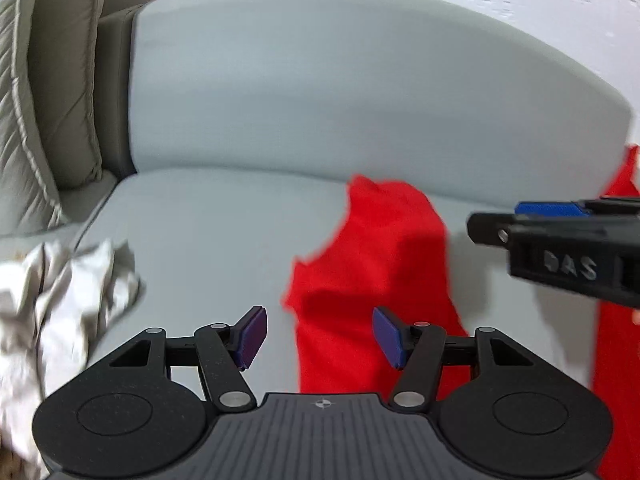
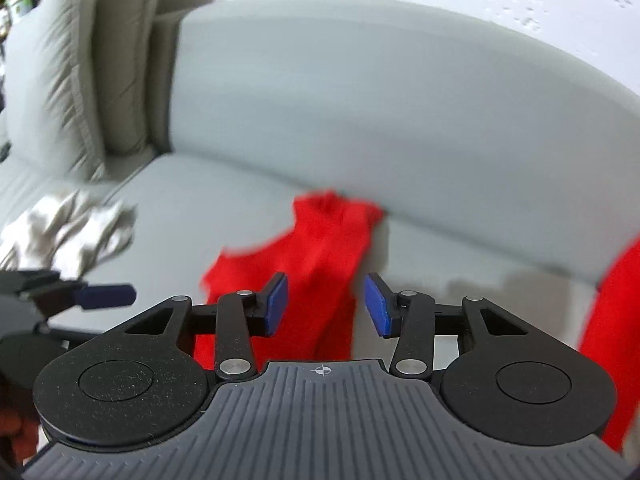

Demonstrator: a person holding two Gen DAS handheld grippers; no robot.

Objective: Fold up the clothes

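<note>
A red garment (image 1: pixel 372 264) lies spread on the grey sofa seat (image 1: pixel 208 224), one end reaching up toward the backrest. It also shows in the right wrist view (image 2: pixel 316 248), with more red cloth at the right edge (image 2: pixel 612 320). My left gripper (image 1: pixel 320 336) is open and empty, hovering above the garment's near left part. My right gripper (image 2: pixel 326 306) is open and empty above the garment; it shows from the side in the left wrist view (image 1: pixel 560 236). The left gripper's blue fingertip (image 2: pixel 106 296) shows at the left of the right wrist view.
A crumpled white cloth (image 1: pixel 60 292) lies on the seat at the left, also in the right wrist view (image 2: pixel 76 228). Beige cushions (image 1: pixel 52 92) lean at the sofa's left end. The grey backrest (image 1: pixel 360 92) rises behind, a white wall above it.
</note>
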